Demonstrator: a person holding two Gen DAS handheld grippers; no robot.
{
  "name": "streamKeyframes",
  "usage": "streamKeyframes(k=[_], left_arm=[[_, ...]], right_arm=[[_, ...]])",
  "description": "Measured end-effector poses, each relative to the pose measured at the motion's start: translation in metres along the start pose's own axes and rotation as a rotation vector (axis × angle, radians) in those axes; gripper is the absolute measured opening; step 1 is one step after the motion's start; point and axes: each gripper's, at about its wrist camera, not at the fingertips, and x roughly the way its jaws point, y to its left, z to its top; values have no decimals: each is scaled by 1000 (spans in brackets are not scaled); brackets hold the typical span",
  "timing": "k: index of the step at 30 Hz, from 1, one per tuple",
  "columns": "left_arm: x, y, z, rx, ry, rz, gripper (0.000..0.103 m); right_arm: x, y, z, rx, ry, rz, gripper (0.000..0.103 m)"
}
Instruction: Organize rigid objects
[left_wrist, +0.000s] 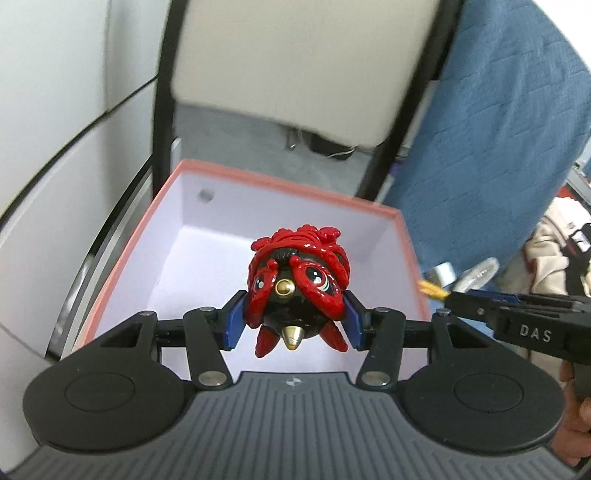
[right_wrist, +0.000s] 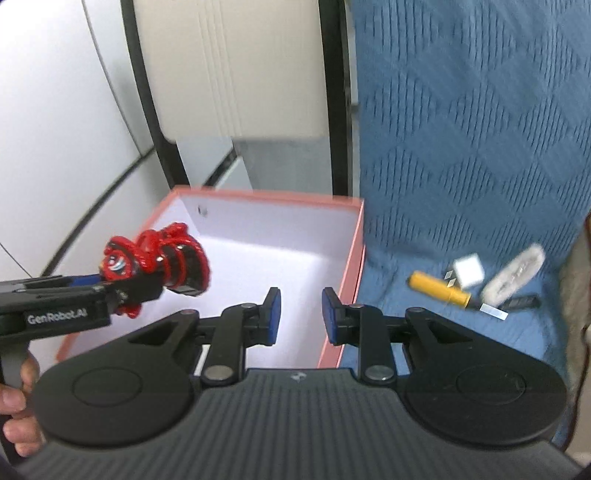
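left gripper (left_wrist: 293, 317): blue pads clamped on both sides of the figurine, held above the box's hollow
figurine (left_wrist: 297, 286): glossy, round, black body wrapped in red ropy coils, brass nose stud and brass cone tip
right gripper (right_wrist: 301, 314): drawn in as far as it goes, a narrow gap between its flat blue pads, nothing in it, over the box's right wall
box (right_wrist: 347, 258): rectangular, matte salmon-pink card outside, smooth white inside
cloth (right_wrist: 461, 147): blue, quilted diamond texture, right of the box
yellow tool (right_wrist: 439, 288): cylindrical handle, lying on the cloth, far right
hand (right_wrist: 16, 402): wrapped on the left gripper's grip
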Motion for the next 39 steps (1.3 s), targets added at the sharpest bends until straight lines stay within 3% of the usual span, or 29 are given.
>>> streamKeyframes(k=[6,16,24,25,29,34,39], left_arm=[[8,21,-9,-42,14,4,59],[5,13,-11,-12,11,-6,59],[9,13,-25,-31,27,-16,59],[10,14,-27,-34,29,-19,59],[11,14,-36,-39,40,-24,59],[12,15,-45,-46,53,-34,59],[14,15,-49,-49,60,-36,59]], right_arm=[[13,-13,-17,35,27,-20,28],[-15,-72,-37,92,-34,-54,29],[-4,-86,-90,44,41,38,32],[-1,-83,-97,34,51,63,37],[15,-68,-116,-73,87,136,58],[34,-58,-128,-315,173,190,58],[38,-59,-125,-510,193,220,58]])
